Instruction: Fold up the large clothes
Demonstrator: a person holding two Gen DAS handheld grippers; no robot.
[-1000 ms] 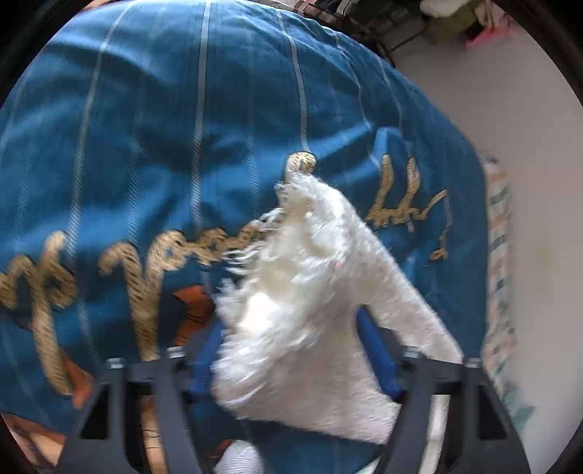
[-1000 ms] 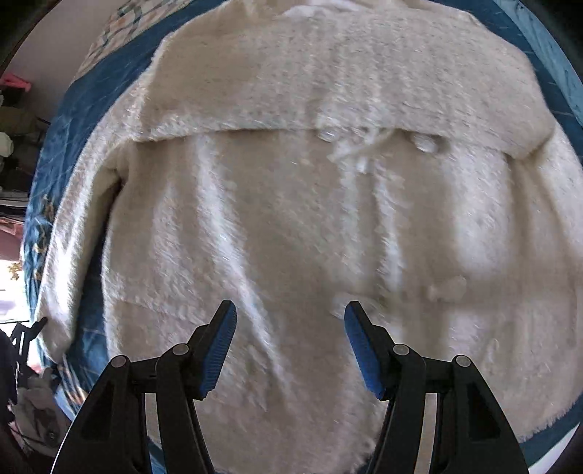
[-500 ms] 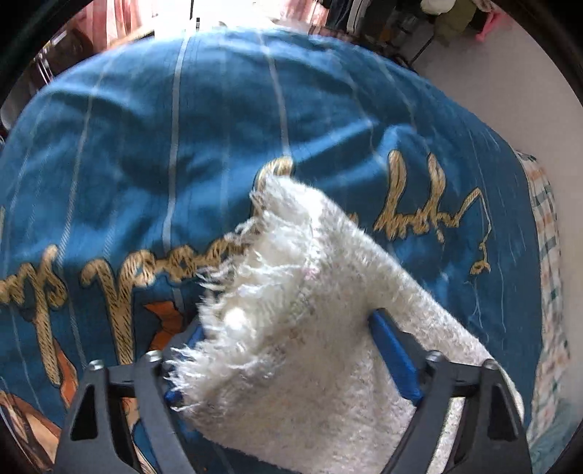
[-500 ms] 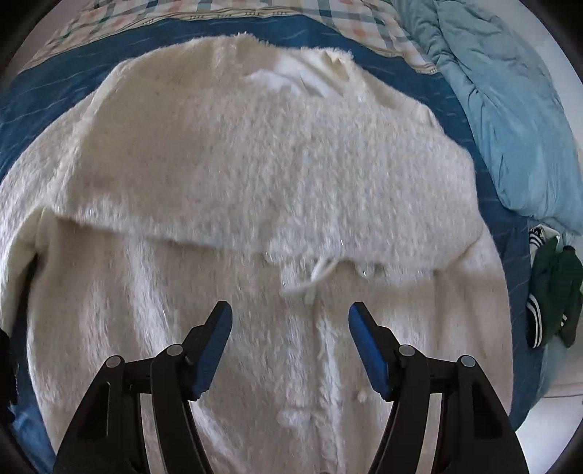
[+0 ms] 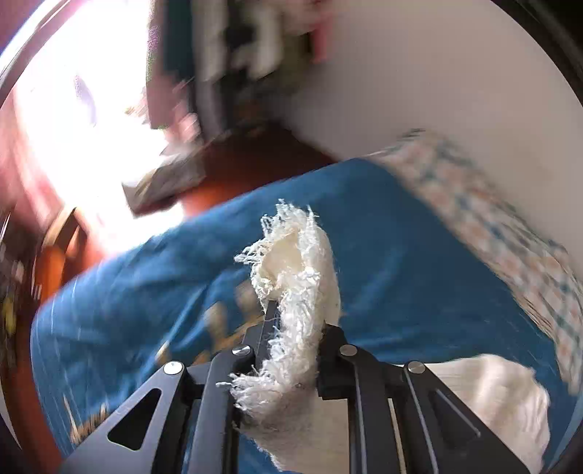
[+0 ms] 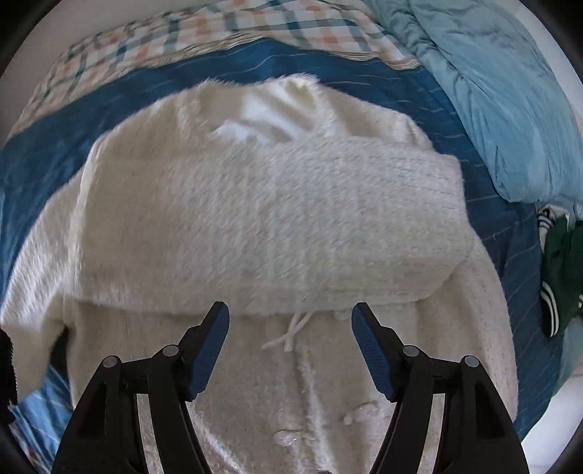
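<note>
A large cream fuzzy jacket (image 6: 269, 226) lies spread on a blue bedspread (image 6: 43, 156), with one sleeve folded across its chest. My right gripper (image 6: 290, 321) is open and empty, hovering just above the jacket's front near a small white tie (image 6: 291, 330). My left gripper (image 5: 295, 317) is shut on the frayed cuff of the other sleeve (image 5: 295, 277) and holds it up above the bedspread (image 5: 393, 262). More of that sleeve (image 5: 492, 393) trails down to the lower right.
A light blue quilt (image 6: 503, 84) and a checked sheet (image 6: 218, 32) lie at the far side of the bed. Dark green clothing (image 6: 561, 269) sits at the right edge. In the left wrist view a white wall (image 5: 437, 73), red floor (image 5: 237, 167) and blurred furniture lie beyond the bed.
My left gripper closed on the sleeve cuff and lifted it, swinging up so the room shows. My right gripper drew back along the jacket, staying open.
</note>
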